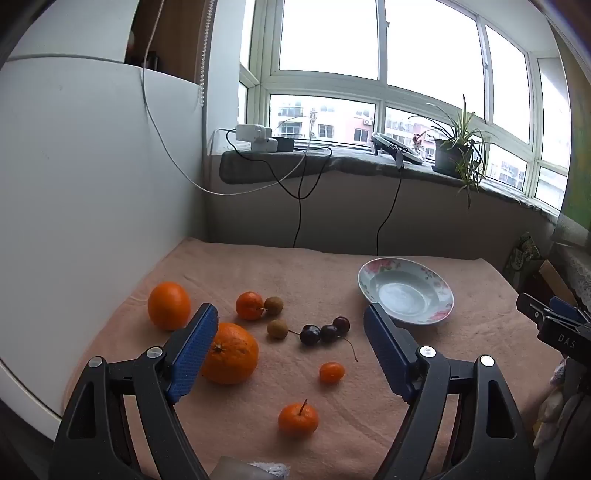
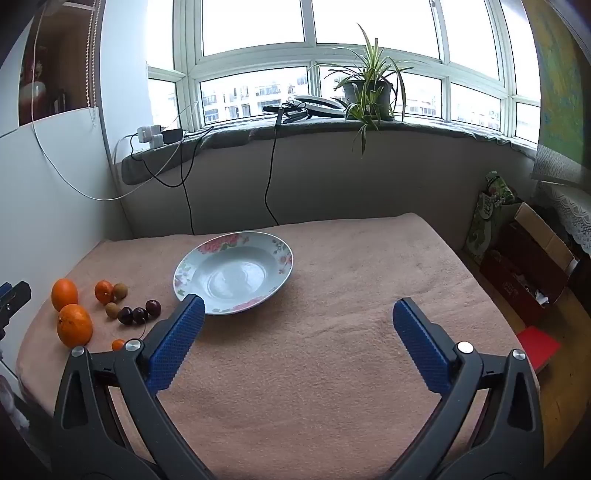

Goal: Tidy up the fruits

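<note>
Both the left gripper (image 1: 291,321) and the right gripper (image 2: 297,314) hang wide apart and empty above the pink cloth (image 2: 332,369), with the oranges (image 1: 231,352), cherries (image 1: 321,330) and longans (image 1: 277,328) scattered ahead of the left one and the flowered plate (image 2: 192,266) just beyond the right one's left finger.

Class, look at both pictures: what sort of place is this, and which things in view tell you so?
Probably a room in a flat, an enclosed balcony or sunroom. A wide window looks onto apartment blocks, a potted plant stands on the sill, and a blanket-covered table holds a floral plate.
</note>
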The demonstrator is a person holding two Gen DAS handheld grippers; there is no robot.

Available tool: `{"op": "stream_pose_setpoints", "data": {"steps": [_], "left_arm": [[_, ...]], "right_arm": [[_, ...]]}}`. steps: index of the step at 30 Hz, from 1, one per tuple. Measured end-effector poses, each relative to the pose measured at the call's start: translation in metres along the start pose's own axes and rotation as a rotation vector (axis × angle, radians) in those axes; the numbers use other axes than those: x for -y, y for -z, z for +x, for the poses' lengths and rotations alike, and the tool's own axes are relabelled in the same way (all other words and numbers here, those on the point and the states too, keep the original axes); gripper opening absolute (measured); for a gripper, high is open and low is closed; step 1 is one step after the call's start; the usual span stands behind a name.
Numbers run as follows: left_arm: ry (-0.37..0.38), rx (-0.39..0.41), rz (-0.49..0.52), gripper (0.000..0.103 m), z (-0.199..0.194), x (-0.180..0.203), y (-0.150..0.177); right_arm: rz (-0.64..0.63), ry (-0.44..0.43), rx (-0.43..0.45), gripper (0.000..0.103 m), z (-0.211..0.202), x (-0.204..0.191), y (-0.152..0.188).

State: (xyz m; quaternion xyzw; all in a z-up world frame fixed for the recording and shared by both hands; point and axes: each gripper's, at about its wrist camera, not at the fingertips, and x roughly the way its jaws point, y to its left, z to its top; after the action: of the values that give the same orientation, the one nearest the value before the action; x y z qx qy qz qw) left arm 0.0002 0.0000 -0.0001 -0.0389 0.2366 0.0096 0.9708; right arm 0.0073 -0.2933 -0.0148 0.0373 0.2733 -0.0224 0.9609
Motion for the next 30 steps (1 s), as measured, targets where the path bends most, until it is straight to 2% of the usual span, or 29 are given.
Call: {"op": "stream_pose_setpoints", "data": {"steps": [4, 12, 30], "left_arm": [[-0.002, -0.013, 0.0, 0.081, 0.0024, -0.0011, 0.0009], [0.009, -0.017, 0.014, 0.081, 0.0001, 0.0069, 0.0011], [0.01, -0.016, 0.01, 0.081, 0.0024, 0.0045, 0.0017]], "right_arm": [[0.028, -0.022, -0.03, 0.103, -0.0031, 0.0045, -0.0014], [0.015, -0.016, -0.003, 0.103, -0.01, 0.0031, -0.0017], [0.005, -0.019, -0.008, 0.103, -0.0057, -0.0009, -0.0023]]}}
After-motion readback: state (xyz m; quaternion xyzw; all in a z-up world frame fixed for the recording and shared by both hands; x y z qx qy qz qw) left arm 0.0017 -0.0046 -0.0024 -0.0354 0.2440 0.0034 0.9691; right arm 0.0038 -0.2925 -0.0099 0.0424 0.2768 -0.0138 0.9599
